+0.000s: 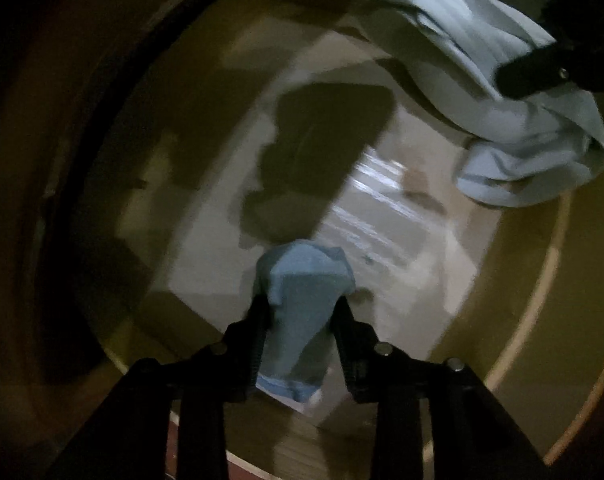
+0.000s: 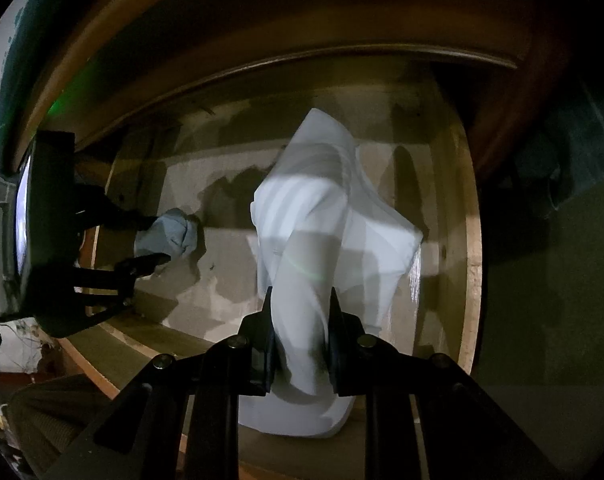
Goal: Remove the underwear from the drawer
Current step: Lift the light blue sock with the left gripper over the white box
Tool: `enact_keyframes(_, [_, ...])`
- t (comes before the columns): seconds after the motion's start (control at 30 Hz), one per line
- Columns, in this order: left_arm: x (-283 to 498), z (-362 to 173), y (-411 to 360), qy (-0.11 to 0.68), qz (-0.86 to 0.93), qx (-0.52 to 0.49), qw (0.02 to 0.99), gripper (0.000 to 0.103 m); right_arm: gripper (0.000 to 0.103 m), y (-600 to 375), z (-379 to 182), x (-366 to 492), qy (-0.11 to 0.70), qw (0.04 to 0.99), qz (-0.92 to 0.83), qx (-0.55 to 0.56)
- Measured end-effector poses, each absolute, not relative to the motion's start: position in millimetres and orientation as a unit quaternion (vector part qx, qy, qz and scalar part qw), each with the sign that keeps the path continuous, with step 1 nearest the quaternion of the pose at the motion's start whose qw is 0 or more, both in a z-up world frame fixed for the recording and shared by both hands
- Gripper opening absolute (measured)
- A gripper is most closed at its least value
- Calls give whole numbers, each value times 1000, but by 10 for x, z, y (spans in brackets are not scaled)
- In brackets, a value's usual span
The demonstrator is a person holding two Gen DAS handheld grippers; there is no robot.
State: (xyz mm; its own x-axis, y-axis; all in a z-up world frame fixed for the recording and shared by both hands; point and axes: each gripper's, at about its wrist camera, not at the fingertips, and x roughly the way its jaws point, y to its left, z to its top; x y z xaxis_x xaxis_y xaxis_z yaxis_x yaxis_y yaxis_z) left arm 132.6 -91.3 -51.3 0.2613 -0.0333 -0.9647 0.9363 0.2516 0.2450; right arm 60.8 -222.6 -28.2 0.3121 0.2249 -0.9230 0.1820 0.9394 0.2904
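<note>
left wrist view only: left tool [image 1: 302, 304] from behind, clamped on a small blue-grey underwear piece [image 1: 302, 312]; the picture is blurred; glossy patch on the drawer floor [image 1: 382, 208].
right wrist view only: right tool [image 2: 300, 300] clamped tight on a pale white underwear piece [image 2: 322, 216]; back wall of the drawer [image 2: 222, 136] and the wooden front edge above it visible.
both views: each shows the other tool from the side; left tool [image 2: 158, 240] with its blue-grey piece [image 2: 170, 236] at left, right tool's black finger [image 1: 534, 72] on the white piece [image 1: 502, 120] at upper right.
counts: two tools, two garments, one drawer.
where the underwear is: both pieces lifted off the drawer floor, hanging over the drawer's inside, well apart from each other.
edges: light wood rim [image 2: 472, 240] on the right side, near the white piece's corner; left tool sits just beside the left wall.
open room: bare drawer floor [image 2: 222, 280] between the two garments.
</note>
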Motion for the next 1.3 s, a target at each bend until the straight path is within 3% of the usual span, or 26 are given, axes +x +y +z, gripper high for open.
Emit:
enact_keyframes(0.1, [1328,-512,-911,479,-372,466,645,43,19,-2219,-286,620,587,791,14,174])
enact_keyframes(0.17, [1330,-561,-928,468,-355,481,651,63,19,-2224,-286,626,587,790,15,176])
enact_keyframes(0.2, [1391,-593,-917,467,-350,485,651,65,19,-2225,-285,628,586,791,15,176])
enact_keyframes(0.4, [1416,-778,-977,462,-352,505,638,64,20,-2233,-299,631,587,790,19,176])
enact_keyframes(0.47, [1426,-774,-977,464,-353,502,638,54,20,-2229,-301,639,588,790,19,173])
enact_keyframes(0.57, [1436,-739,-980,471,-353,496,638,49,20,-2211,-295,648,588,791,19,169])
enact_keyframes(0.9, [1230,-322,-719,483,-362,454,655,47,19,-2170,-303,673,590,793,19,150])
enact_keyframes(1.3, [782,499,-510,425,-360,411,722,47,18,-2104,-310,681,586,799,5,138])
